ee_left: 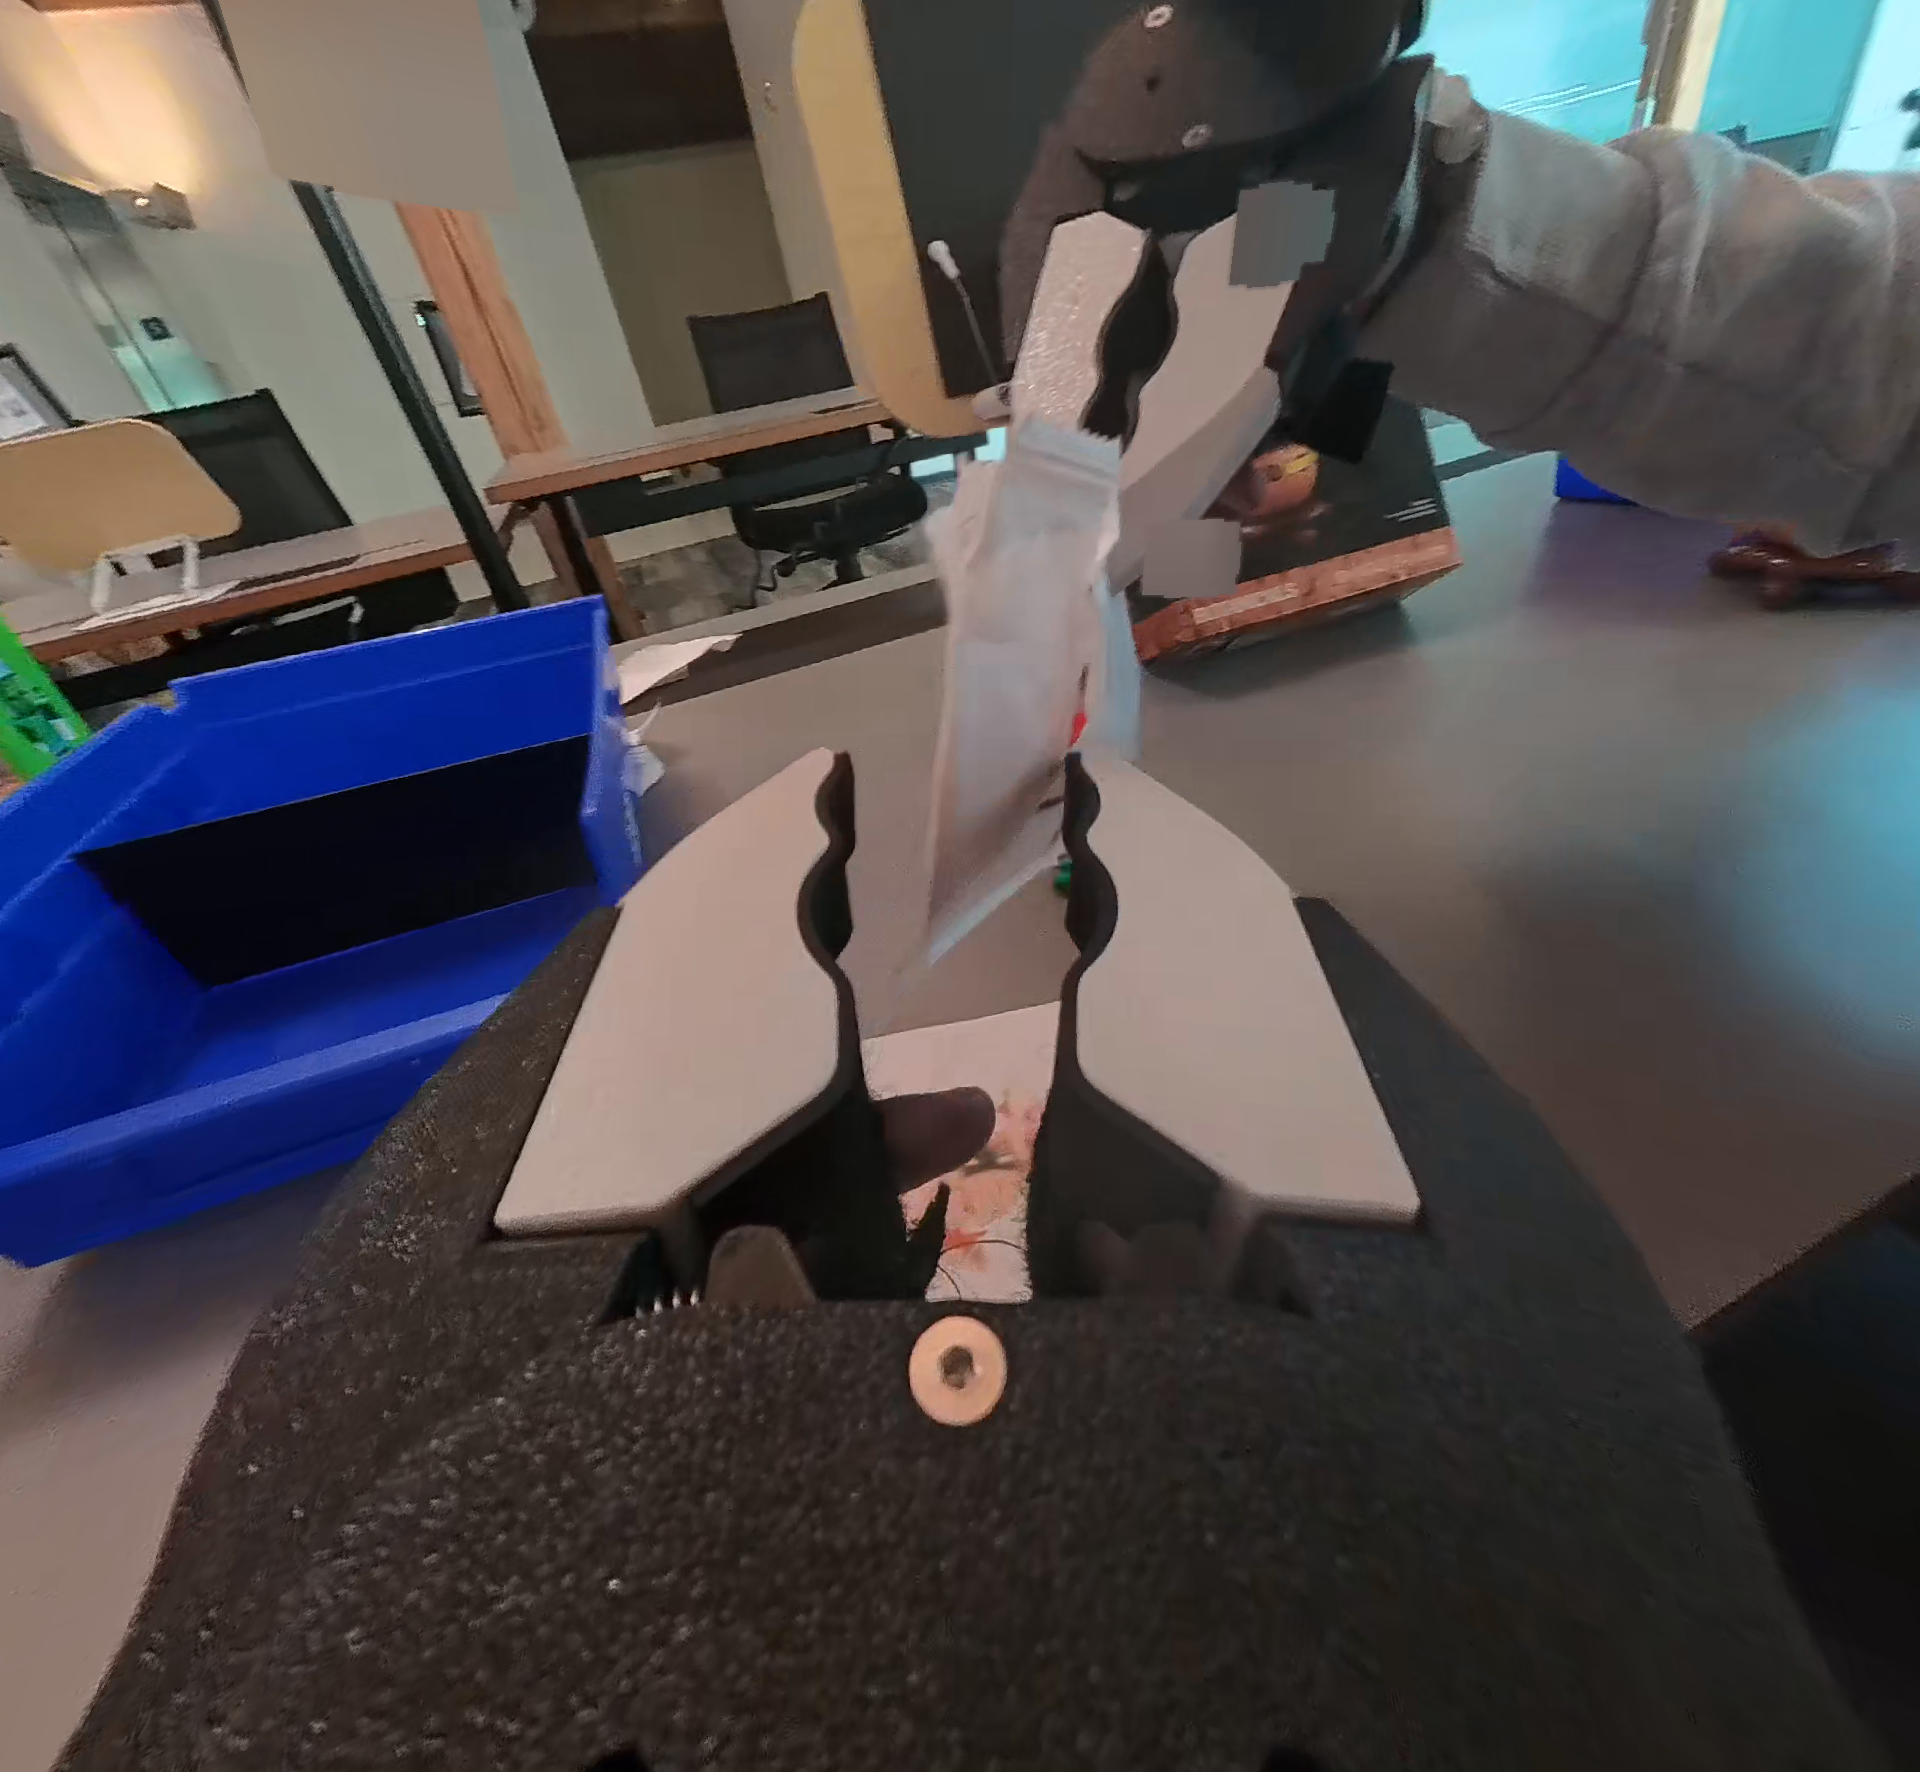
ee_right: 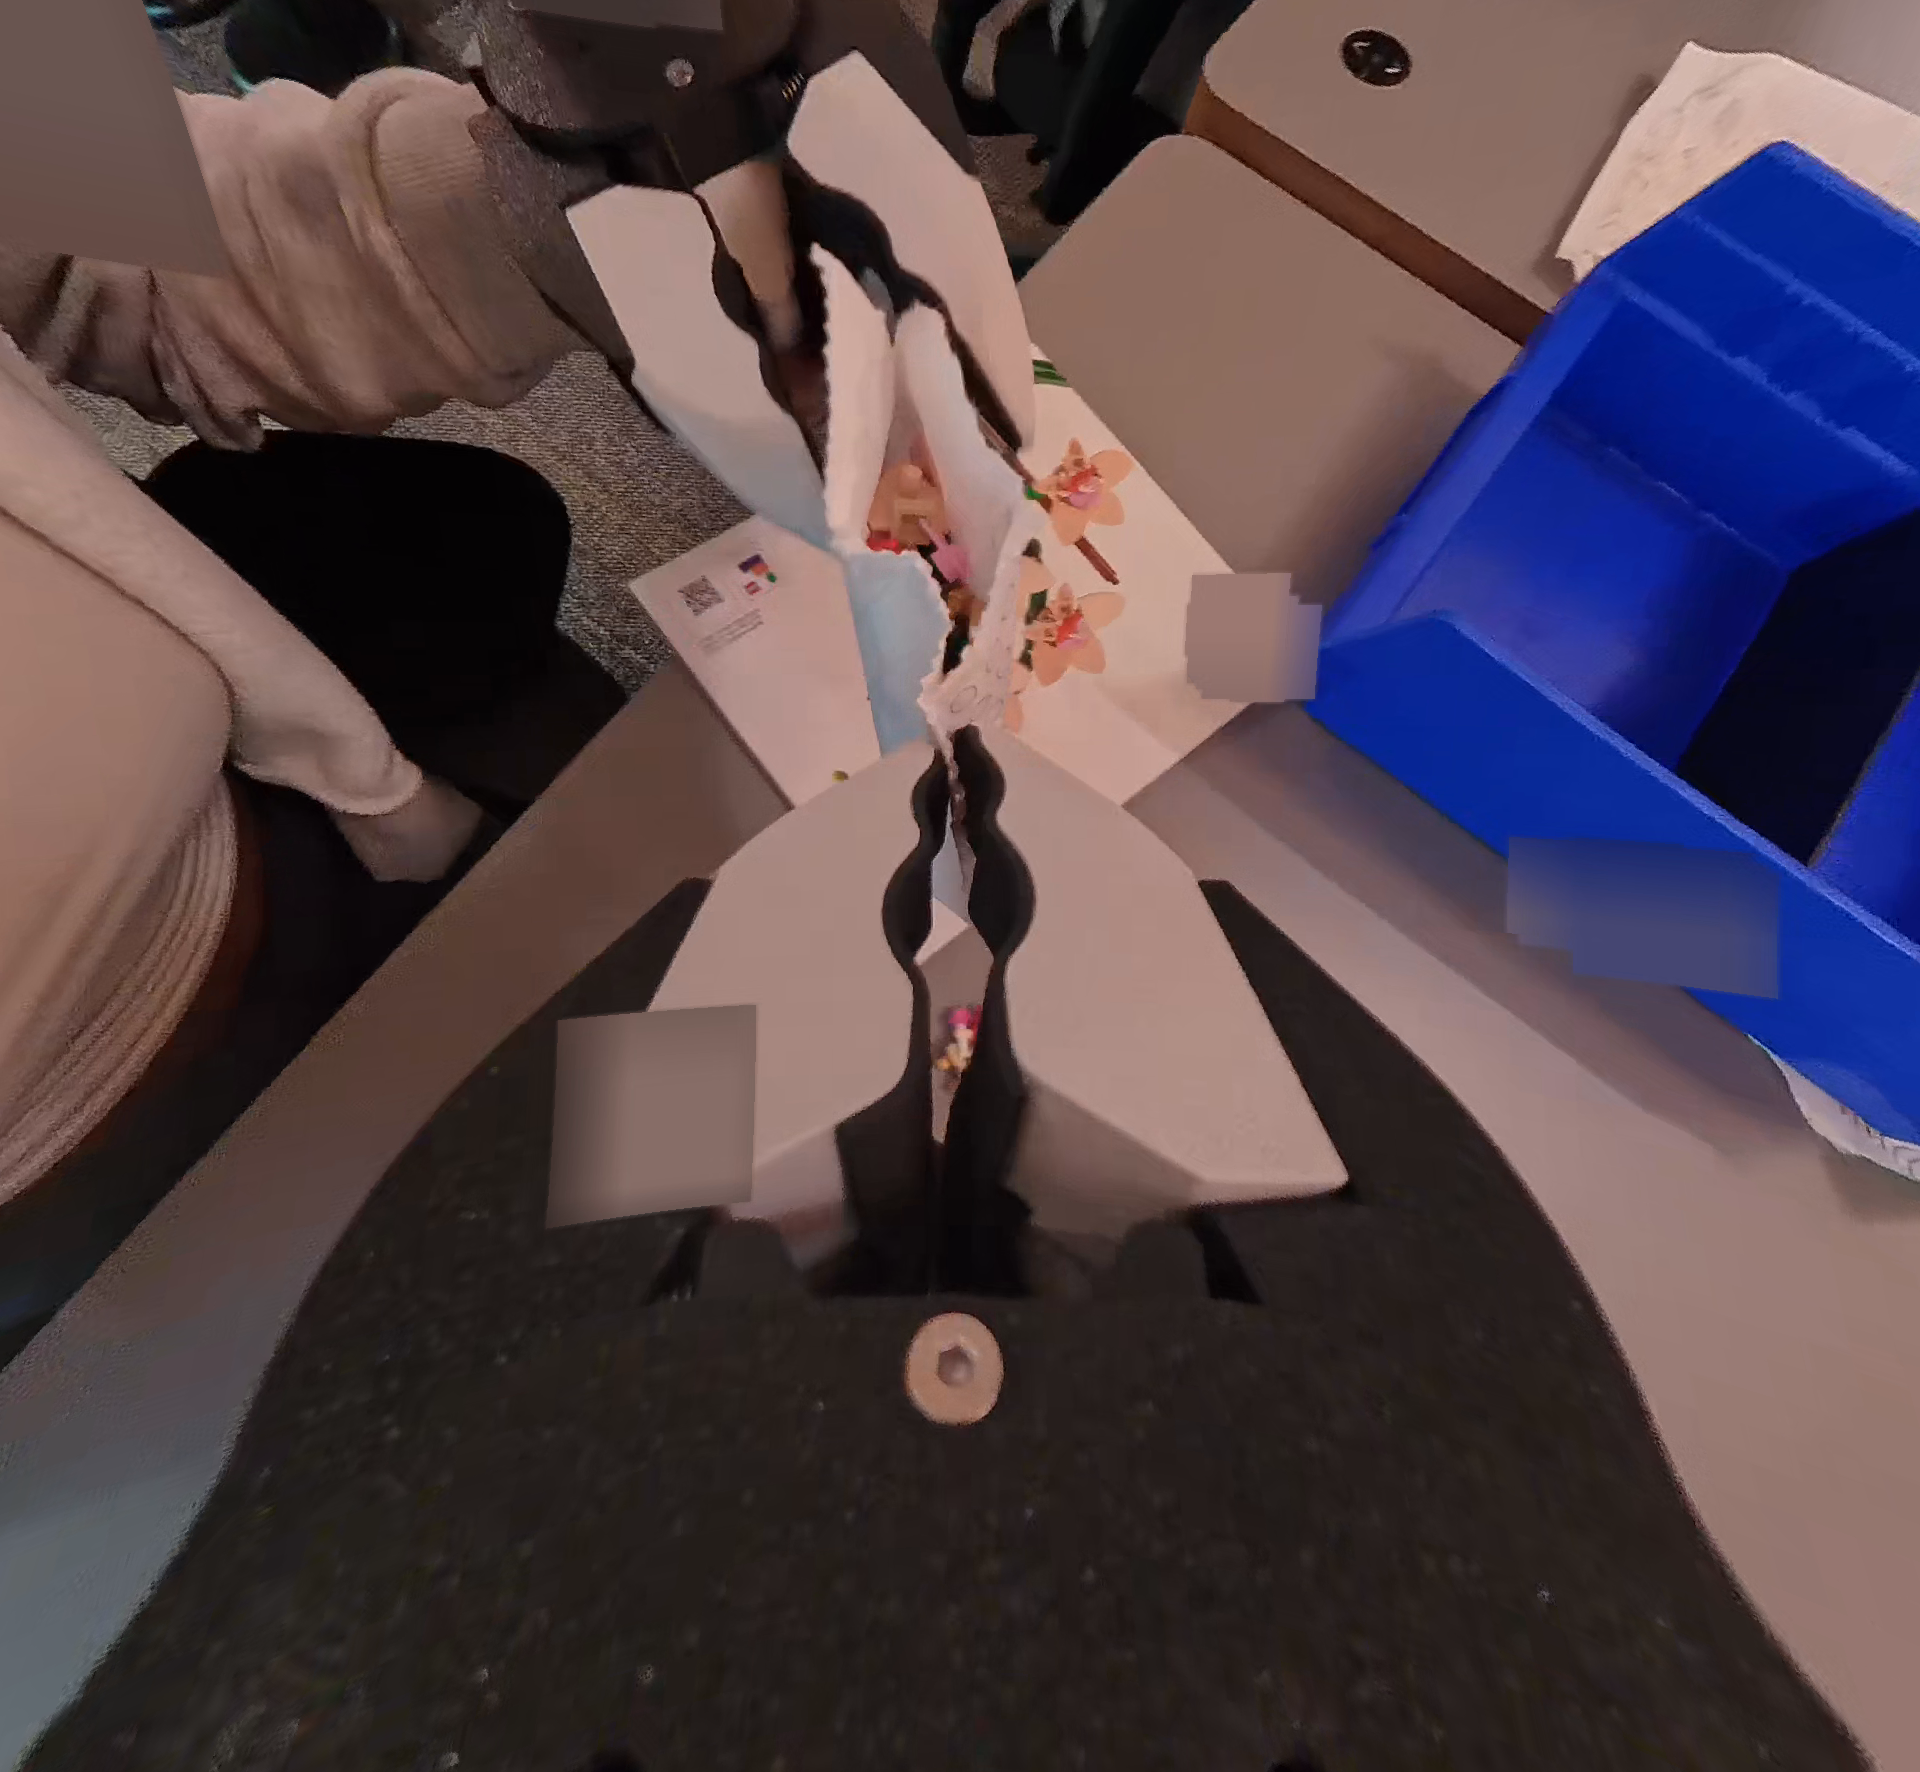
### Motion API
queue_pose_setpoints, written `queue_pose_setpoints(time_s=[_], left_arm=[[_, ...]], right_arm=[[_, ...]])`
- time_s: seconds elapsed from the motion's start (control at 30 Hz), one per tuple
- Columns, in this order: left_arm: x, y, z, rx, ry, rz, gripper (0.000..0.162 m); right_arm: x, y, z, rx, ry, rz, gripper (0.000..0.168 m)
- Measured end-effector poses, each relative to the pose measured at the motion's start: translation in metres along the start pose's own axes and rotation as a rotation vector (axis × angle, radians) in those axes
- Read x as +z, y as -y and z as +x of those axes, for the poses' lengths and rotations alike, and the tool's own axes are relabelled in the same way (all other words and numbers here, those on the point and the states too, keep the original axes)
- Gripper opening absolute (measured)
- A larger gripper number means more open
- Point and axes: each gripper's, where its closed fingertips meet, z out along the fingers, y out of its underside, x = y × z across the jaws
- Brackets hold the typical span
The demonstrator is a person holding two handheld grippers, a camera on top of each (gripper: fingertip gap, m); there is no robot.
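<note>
A torn white paper bag (ee_left: 1023,642) hangs upright over the grey table (ee_left: 1507,839). My right gripper (ee_right: 956,751) is shut on the bag's torn top edge (ee_right: 977,683); in the left wrist view it (ee_left: 1101,434) shows above, pinching the bag. Small coloured toy pieces (ee_right: 909,501) show inside the tear. My left gripper (ee_left: 956,766) is open around the bag's lower end, and its pads do not press on it. It also shows in the right wrist view (ee_right: 904,434), with fingers apart.
A blue plastic bin (ee_left: 395,683) stands at the left, also in the right wrist view (ee_right: 1558,683). A white booklet with a flower picture (ee_right: 1122,559) lies under the bag. A dark box with a brown edge (ee_left: 1340,569) stands behind. A person's sleeve (ee_right: 312,268) is near. Tip to tip, the grippers are about 6 cm apart.
</note>
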Motion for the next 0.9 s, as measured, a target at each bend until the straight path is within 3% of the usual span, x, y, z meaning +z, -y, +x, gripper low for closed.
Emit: queue_pose_setpoints(time_s=[0.17, 0.27, 0.37, 0.47, 0.63, 0.9], left_arm=[[-0.008, -0.019, -0.035, 0.094, 0.019, -0.086, 0.045], [-0.01, -0.041, -0.077, 0.225, 0.049, -0.183, 0.04], [-0.001, -0.074, -0.133, 0.435, 0.11, -0.357, 0.03], [0.017, -0.105, -0.164, 0.621, 0.042, -0.554, 0.026], [0.044, -0.139, -0.158, 0.777, -0.227, -0.708, 0.038], [0.077, -0.131, -0.102, 0.733, -0.294, -0.625, 0.035]], right_arm=[[-0.009, -0.018, 0.016, 0.035, -0.03, -0.005, 0.0], [-0.011, -0.032, 0.021, 0.069, -0.031, -0.006, 0.0], [-0.012, -0.048, 0.023, 0.098, -0.03, -0.017, 0.0], [-0.012, -0.06, 0.022, 0.125, -0.027, -0.027, 0.0], [-0.016, -0.066, 0.018, 0.147, -0.03, -0.011, 0.0], [-0.025, -0.081, 0.017, 0.181, -0.046, -0.017, 0.0]])
